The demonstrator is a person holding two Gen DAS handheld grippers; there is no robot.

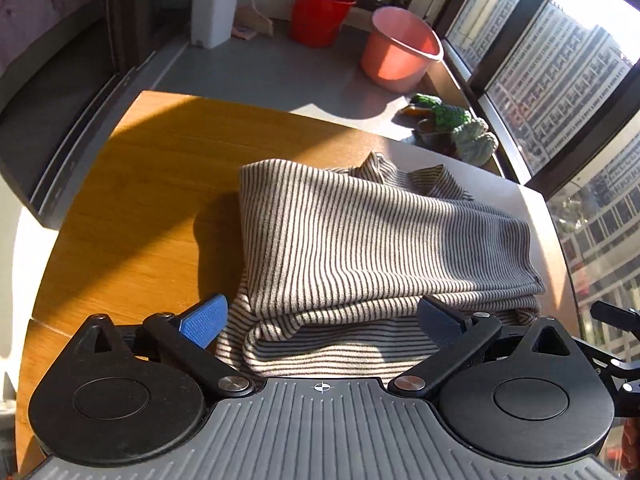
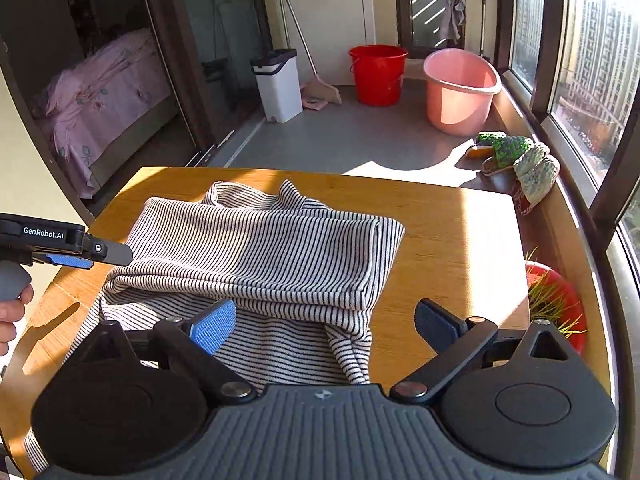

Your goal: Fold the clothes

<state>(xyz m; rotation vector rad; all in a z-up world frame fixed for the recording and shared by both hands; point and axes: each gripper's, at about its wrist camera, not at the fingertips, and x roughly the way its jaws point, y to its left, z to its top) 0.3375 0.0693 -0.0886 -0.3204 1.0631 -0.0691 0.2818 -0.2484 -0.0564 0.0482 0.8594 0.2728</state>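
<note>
Garment: a striped knit top [image 1: 372, 240], black lines on off-white, lies partly folded on the wooden table [image 1: 132, 184]; an upper layer is doubled over a lower one, and the collar end points toward the table's far edge.
Garment, right wrist view: the striped knit top [image 2: 256, 256] shows its folded edge on the side nearer the window, and a loose lower part trails off the table's near edge.
Left gripper [image 1: 322, 320]: fingers spread wide, one blue pad on each side of the top's near fold, holding nothing; whether the pads touch the cloth I cannot tell.
Left gripper, right wrist view: the left gripper [image 2: 90, 254] hovers by the top's corner farthest from the window.
Right gripper [image 2: 326, 324]: fingers wide apart above the top's near hem, nothing between them.
Table: in strong sun, with shadows across the side away from the window.
Beyond the table: a red bucket [image 2: 378, 74], a pink basin [image 2: 460, 92] and a white bin [image 2: 278, 84] stand on the grey floor.
Beside the table, by the window: knitted slippers [image 2: 516, 160].
</note>
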